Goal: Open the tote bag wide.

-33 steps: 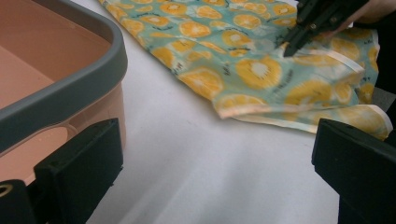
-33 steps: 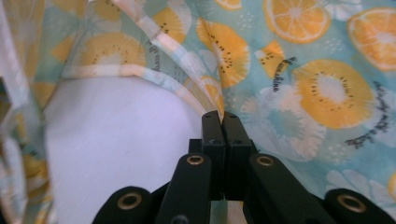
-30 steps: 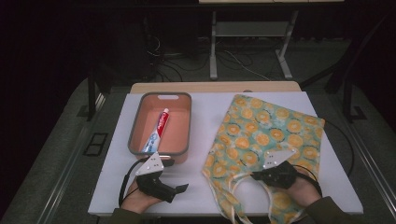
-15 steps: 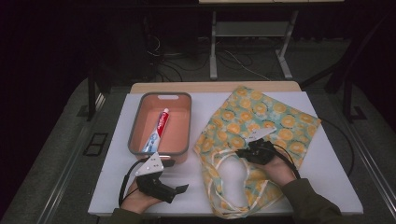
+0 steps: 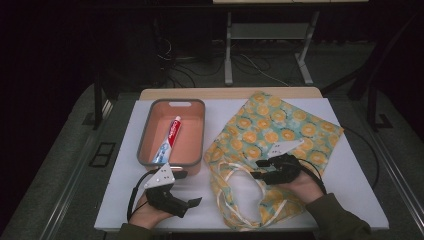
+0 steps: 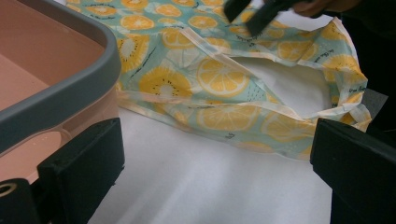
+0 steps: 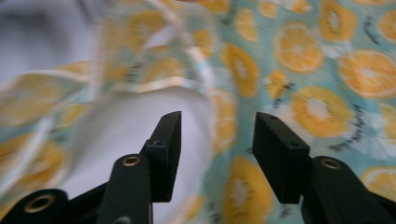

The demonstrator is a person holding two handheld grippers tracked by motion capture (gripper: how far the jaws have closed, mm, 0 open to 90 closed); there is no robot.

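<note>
While its jaws part, just opened and empty: right tool (image 5: pixel 261 169) directly above fruit-print bag (image 5: pixel 272 131).

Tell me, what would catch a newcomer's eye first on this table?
Probably the bright orange-print cloth bag spread over the right half of the white table, its mouth gaping beside the right gripper, whose jaws have just been opening with nothing between them. Left of it sits a pink tray holding a toothpaste tube.
</note>
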